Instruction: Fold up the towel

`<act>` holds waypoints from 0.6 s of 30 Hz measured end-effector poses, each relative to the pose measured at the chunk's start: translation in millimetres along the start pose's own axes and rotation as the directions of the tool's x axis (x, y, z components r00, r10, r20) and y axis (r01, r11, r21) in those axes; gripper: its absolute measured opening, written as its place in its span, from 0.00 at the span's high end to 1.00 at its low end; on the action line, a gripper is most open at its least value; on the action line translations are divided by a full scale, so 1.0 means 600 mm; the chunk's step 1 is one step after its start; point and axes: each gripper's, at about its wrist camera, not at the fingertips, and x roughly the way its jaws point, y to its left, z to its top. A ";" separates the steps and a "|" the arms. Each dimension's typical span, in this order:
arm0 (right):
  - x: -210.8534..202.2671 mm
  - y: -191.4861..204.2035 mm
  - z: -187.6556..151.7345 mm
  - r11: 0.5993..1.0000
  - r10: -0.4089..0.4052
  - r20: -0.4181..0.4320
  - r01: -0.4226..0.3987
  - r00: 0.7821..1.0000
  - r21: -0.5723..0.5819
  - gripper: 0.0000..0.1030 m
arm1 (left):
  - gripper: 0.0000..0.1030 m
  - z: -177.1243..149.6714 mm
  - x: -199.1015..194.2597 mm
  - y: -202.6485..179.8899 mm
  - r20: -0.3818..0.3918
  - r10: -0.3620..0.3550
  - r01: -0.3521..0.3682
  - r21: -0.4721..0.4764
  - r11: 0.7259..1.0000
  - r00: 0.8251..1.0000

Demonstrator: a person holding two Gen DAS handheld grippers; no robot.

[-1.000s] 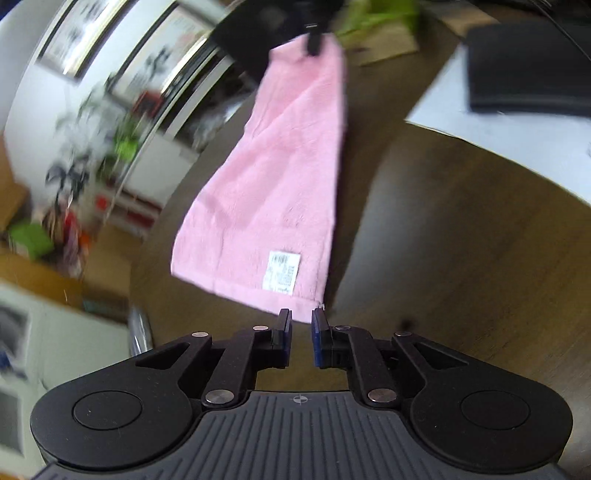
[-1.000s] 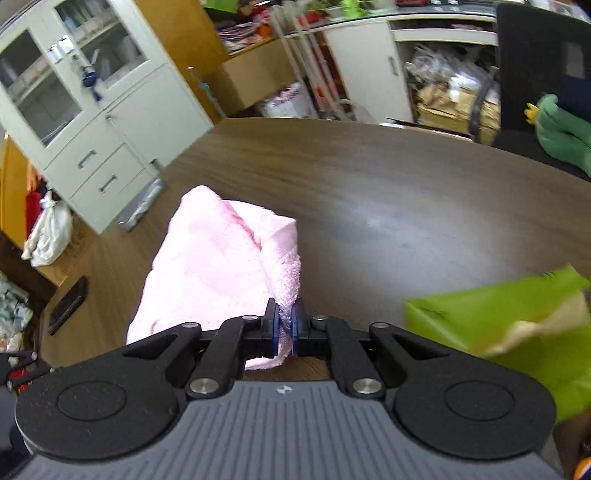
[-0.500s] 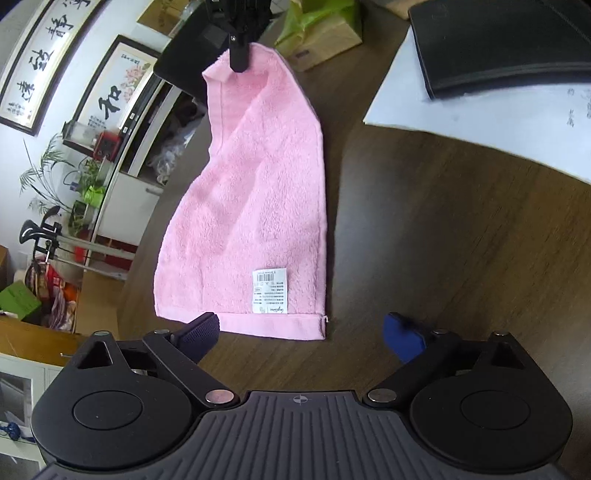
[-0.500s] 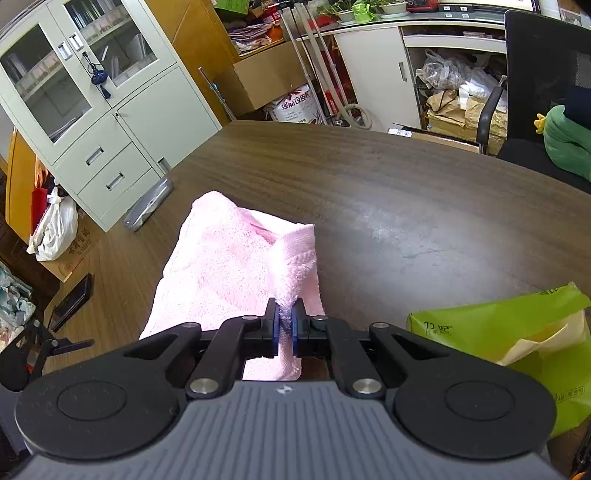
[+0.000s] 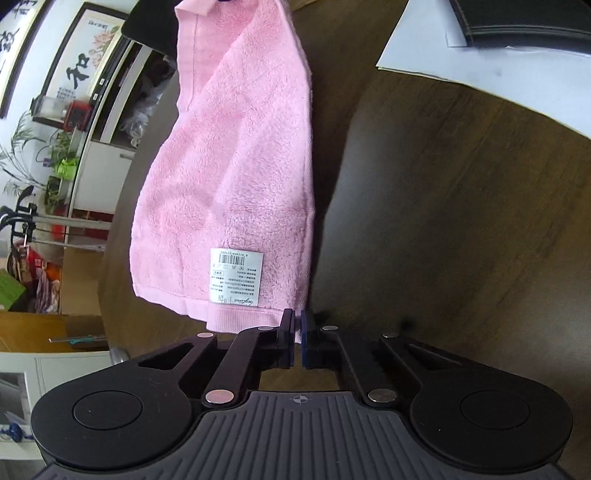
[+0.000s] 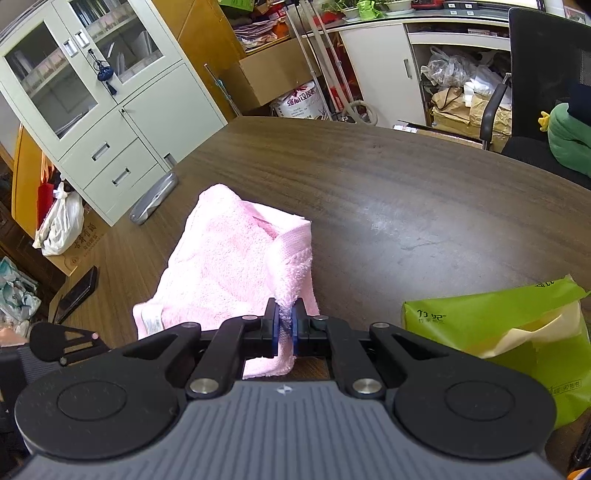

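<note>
A pink towel (image 5: 236, 177) with a white care label (image 5: 236, 277) stretches over the dark wooden table (image 5: 461, 240). My left gripper (image 5: 297, 325) is shut on the towel's near right corner, by the label. In the right wrist view the towel (image 6: 221, 273) droops in folds toward the table (image 6: 406, 192). My right gripper (image 6: 283, 319) is shut on its far corner, with pink cloth bunched between the blue pads. The left gripper body (image 6: 62, 343) shows at the lower left of that view.
A green tissue pack (image 6: 509, 332) lies on the table right of my right gripper. White paper (image 5: 480, 74) and a black folder (image 5: 524, 22) lie at the far right in the left wrist view. A black office chair (image 6: 546, 74) and cabinets (image 6: 110, 99) stand around the table.
My left gripper opened wide half a second ago, then moved in and closed on the towel's near corner. The towel now hangs lifted between both grippers. My right gripper stayed shut on its corner.
</note>
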 end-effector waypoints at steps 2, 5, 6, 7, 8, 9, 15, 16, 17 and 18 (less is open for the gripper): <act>-0.002 -0.003 0.000 1.000 0.003 -0.002 -0.003 1.000 -0.002 0.93 | 1.00 0.000 0.002 0.015 0.001 -0.030 0.030 -0.025 0.999 1.000; -0.005 -0.012 -0.003 1.000 0.003 0.000 -0.003 1.000 0.001 0.93 | 0.99 -0.002 0.005 0.031 0.007 -0.052 0.053 -0.053 0.997 0.999; -0.005 -0.015 -0.004 1.000 0.004 0.000 -0.004 1.000 0.003 0.93 | 1.00 -0.003 0.006 0.032 0.010 -0.040 0.040 -0.053 0.998 0.999; -0.006 -0.020 -0.006 1.000 0.004 -0.001 -0.004 1.000 0.006 0.93 | 1.00 -0.002 0.006 0.032 0.016 -0.038 0.039 -0.058 0.998 0.999; -0.005 -0.021 -0.005 1.000 0.006 -0.001 -0.006 1.000 0.007 0.93 | 1.00 -0.002 0.003 0.034 0.030 -0.041 0.043 -0.076 0.996 0.999; -0.004 -0.022 -0.005 1.000 0.005 -0.002 -0.005 1.000 0.008 0.93 | 1.00 -0.004 -0.002 0.036 0.040 -0.029 0.033 -0.088 0.996 0.999; 0.028 0.006 0.036 1.000 0.004 -0.016 -0.004 1.000 0.013 0.94 | 0.99 -0.022 -0.022 0.070 0.023 0.007 -0.004 -0.159 0.987 1.000; 0.035 0.021 0.055 1.000 0.012 -0.009 -0.012 1.000 0.016 0.94 | 0.99 -0.025 -0.025 0.072 0.021 0.015 -0.011 -0.169 0.986 1.000; 0.040 0.034 0.070 1.000 0.017 -0.005 -0.017 1.000 0.015 0.94 | 0.97 -0.027 -0.027 0.073 0.022 0.020 -0.016 -0.178 0.984 1.000; 0.044 0.048 0.085 1.000 0.026 -0.003 -0.026 1.000 0.009 0.94 | 0.96 -0.030 -0.032 0.072 0.031 0.034 -0.028 -0.189 0.981 0.999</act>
